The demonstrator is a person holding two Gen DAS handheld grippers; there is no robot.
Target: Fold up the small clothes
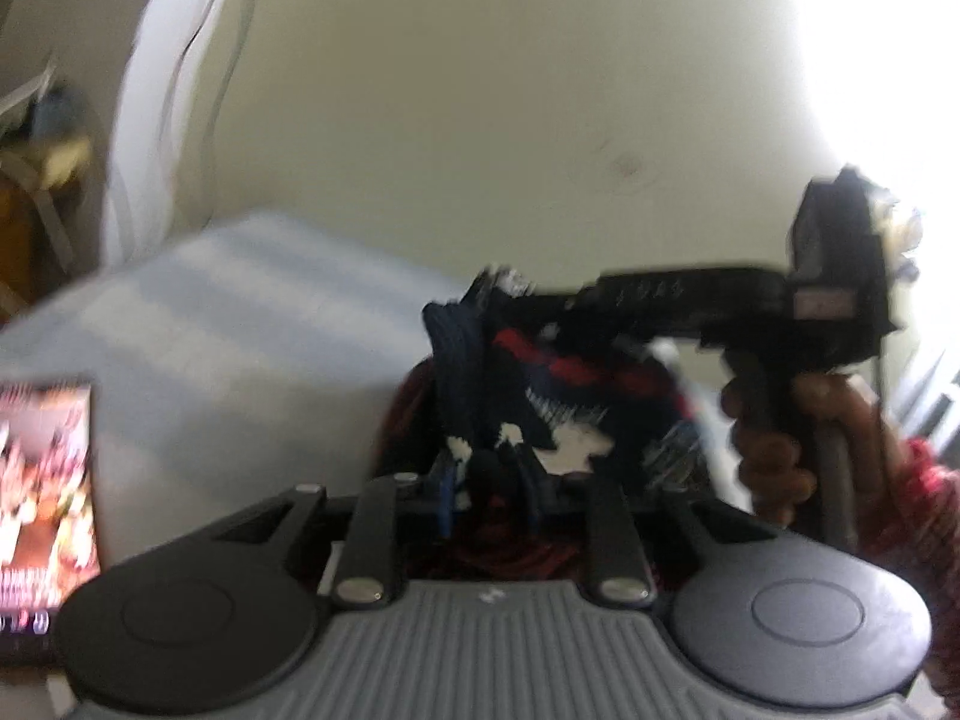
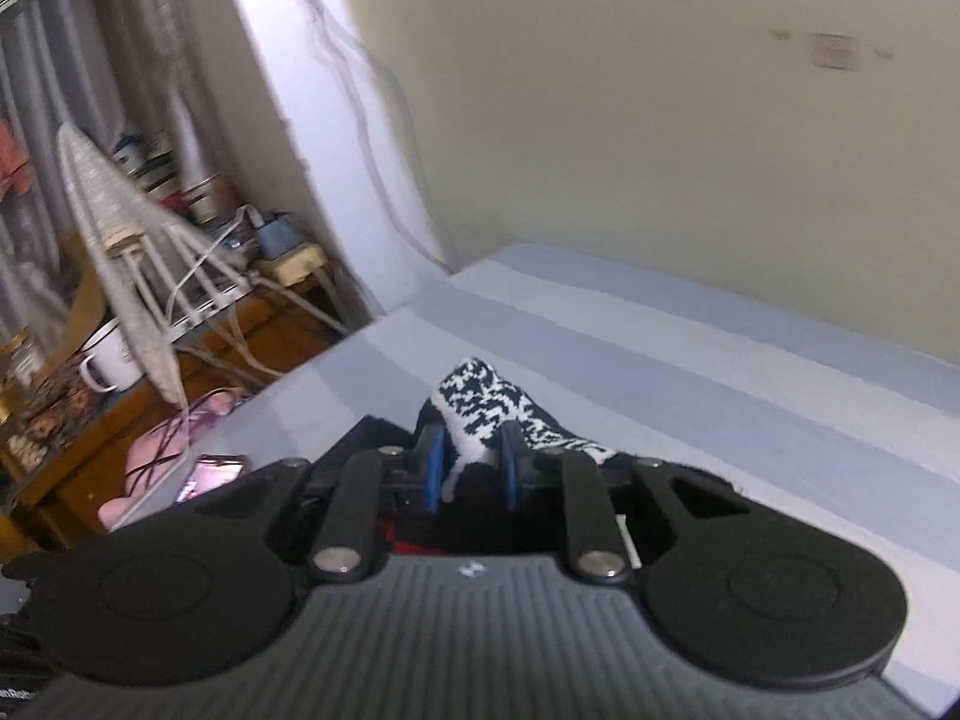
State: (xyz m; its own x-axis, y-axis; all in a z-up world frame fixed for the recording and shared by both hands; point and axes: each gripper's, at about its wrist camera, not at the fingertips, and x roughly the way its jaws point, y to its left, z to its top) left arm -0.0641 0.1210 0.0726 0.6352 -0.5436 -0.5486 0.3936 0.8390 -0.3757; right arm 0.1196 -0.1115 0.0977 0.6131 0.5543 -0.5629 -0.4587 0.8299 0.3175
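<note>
A small knitted garment (image 1: 540, 396), navy with red stripes and white pattern, hangs lifted above the striped light-blue bed (image 1: 240, 324). My left gripper (image 1: 489, 474) is shut on its lower edge. My right gripper (image 1: 510, 288) comes in from the right and grips the garment's top edge, held by a hand (image 1: 774, 450). In the right wrist view my right gripper (image 2: 468, 468) is shut on a black-and-white patterned part of the garment (image 2: 486, 402) over the bed (image 2: 660, 372). Both views are blurred.
A cream wall (image 1: 480, 90) stands behind the bed. A colourful booklet (image 1: 42, 492) lies at the bed's left edge. Left of the bed is a cluttered wooden table (image 2: 180, 336) with a white mug (image 2: 108, 366), cables and a phone (image 2: 210, 474).
</note>
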